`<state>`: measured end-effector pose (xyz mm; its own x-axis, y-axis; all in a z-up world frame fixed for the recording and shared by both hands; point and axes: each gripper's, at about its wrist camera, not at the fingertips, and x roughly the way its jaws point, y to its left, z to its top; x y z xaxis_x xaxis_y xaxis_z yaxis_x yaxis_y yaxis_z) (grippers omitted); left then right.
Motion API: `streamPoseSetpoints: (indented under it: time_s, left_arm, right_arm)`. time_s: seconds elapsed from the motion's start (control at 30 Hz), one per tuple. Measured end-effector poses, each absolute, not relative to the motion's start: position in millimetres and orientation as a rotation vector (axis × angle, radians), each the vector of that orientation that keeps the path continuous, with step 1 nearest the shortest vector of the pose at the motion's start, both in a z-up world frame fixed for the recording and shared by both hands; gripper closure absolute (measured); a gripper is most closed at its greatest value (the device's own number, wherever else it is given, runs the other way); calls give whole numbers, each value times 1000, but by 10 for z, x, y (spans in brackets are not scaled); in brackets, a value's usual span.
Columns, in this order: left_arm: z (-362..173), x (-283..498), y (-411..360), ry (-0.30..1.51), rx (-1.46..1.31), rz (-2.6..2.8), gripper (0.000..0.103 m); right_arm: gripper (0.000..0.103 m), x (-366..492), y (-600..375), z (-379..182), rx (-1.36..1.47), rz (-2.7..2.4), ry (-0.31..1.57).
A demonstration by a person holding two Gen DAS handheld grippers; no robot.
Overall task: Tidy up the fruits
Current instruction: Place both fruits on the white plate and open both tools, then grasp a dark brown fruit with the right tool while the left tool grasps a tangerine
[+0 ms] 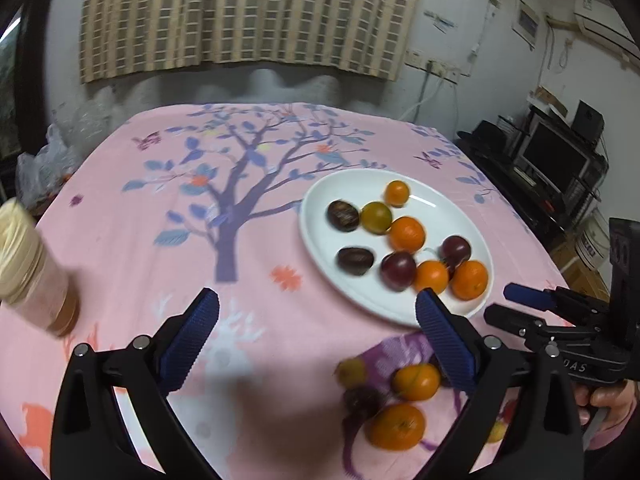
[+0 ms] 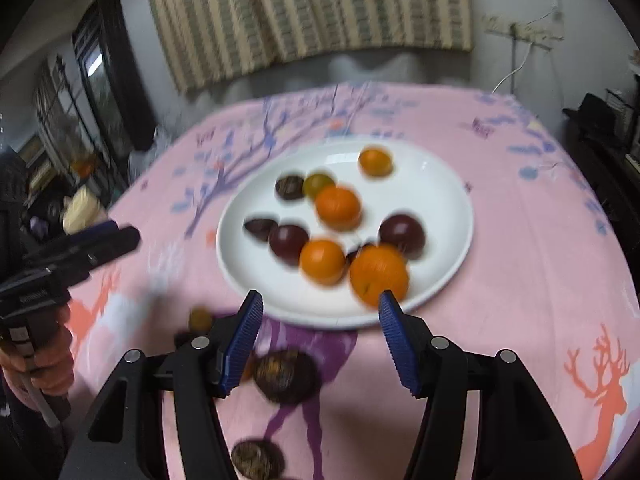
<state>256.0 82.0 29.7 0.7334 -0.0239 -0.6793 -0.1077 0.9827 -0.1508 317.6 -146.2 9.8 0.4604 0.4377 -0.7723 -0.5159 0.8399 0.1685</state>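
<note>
**Fruit sorting partway — plate loaded, a handful still loose**

White plate [image 1: 316, 216] sits right of centre in the left wrist view, on the pink tree-print cloth [image 1: 160, 208] covering the counter. On it: several oranges [image 1: 406, 233], dark purple plums [image 1: 398, 270], two brown chestnut-like pieces [image 1: 343, 216] and one greenish fruit [image 1: 376, 217] — nine or so, mixed, not grouped by kind.

Still off the plate, lower right of the left view: two oranges [image 1: 397, 427], a dark fruit [image 1: 363, 400] and a small yellowish one [image 1: 351, 372], close together on the cloth. Right wrist view shows a dark round piece [image 2: 286, 376] lower centre between the fingers, another [image 2: 256, 460] at the bottom edge, and a small one [image 2: 200, 318] left of them. Blur makes kinds hard to call.

Left tool [image 1: 316, 344] — jaws spread wide, holding nothing, hovering above the cloth near the loose group. Right tool [image 2: 320, 340] — also wide open, empty, tips just short of the plate's near rim.

A jar [image 1: 36, 272] with a pale lid sits at the left edge, untouched.

Judgement: more than half done by count; several loose pieces remain to move.
</note>
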Motion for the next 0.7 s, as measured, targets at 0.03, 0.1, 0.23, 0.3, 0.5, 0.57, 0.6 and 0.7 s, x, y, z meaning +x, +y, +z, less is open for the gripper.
streamPoseSetpoints:
  time_s: [0.03,0.1,0.23,0.3,0.5,0.57,0.6,0.7]
  left_arm:
    - [240,2456,864,748,-194,57,6]
    - [161,2341,908,755,-191,63,6]
    - [77,2228,1004,768,-182,110,6]
    - [73,2232,1051,778,-211,107,6]
    - [89,2198,1031,778,-203,102,6]
    - [101,2187,1000,775,-190,95,6]
    - [103,2185,987,777,-187,91,6]
    - [95,2191,952,785,-172,87,6]
  right_arm:
    - [42,3118,-1390,56,-137,610,936]
    - [42,3027,-1295,4,-187,624,940]
    - [42,2894,-1161,-79,-270,646,945]
    - [43,2851,-1122,-114,-296,645,950]
    - [44,2878,-1107,-210,-329,614,965]
    - [46,2887,-1111,-214,-322,620,966]
    - [46,2892,-1113,-221,-321,623,968]
    - [49,2892,-1122,-217,-325,637,977]
